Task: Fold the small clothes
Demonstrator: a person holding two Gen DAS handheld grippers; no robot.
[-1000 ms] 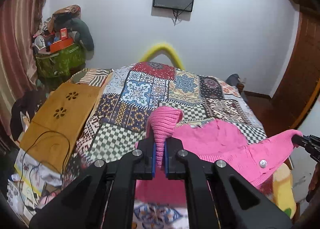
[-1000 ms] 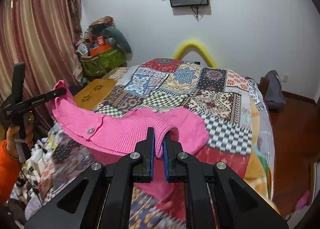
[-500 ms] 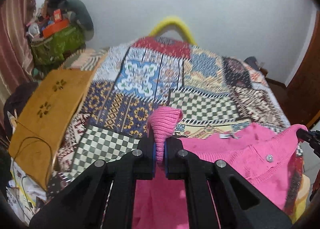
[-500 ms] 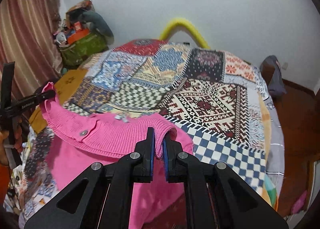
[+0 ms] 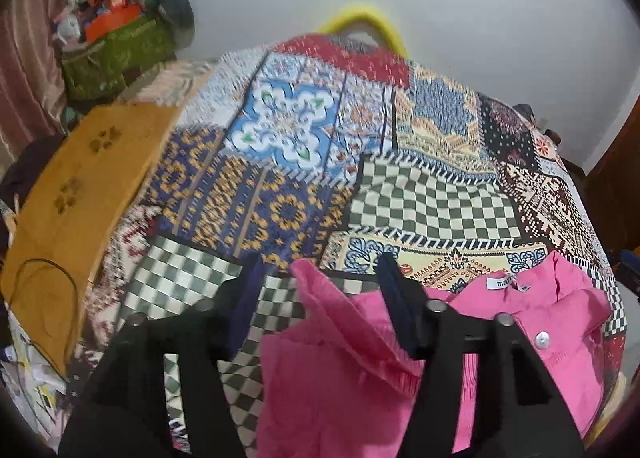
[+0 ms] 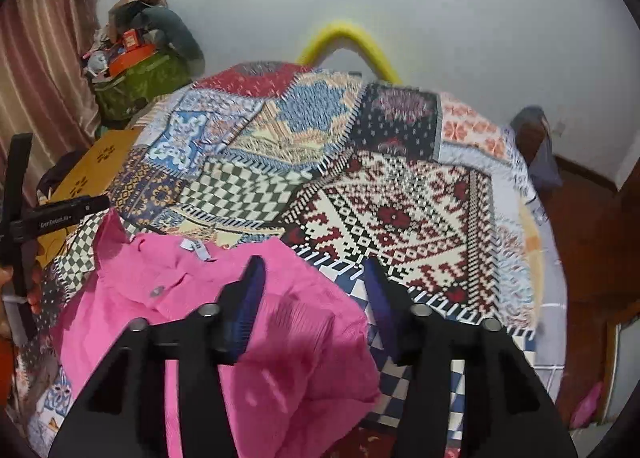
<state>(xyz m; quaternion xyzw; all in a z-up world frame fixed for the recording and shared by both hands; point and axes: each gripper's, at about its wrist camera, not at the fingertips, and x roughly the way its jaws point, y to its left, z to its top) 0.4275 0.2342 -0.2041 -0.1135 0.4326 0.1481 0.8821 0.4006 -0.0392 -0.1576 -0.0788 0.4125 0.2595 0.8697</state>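
Observation:
A pink knit cardigan with buttons and a white neck label lies on the patchwork bedspread near its front edge. My left gripper is open, its jaws wide apart over the garment's left shoulder corner, which stands up between them. My right gripper is open above the garment's right side. The left gripper's body shows at the left of the right wrist view, by the cardigan's other corner.
A wooden board with a cable lies along the bed's left edge. A green bag piled with things stands at the back left. A yellow curved tube rises behind the bed. A wooden door is right.
Both grippers lowered the cardigan onto the bedspread and opened, letting go of its two shoulder corners. The garment now lies flat instead of hanging stretched between them.

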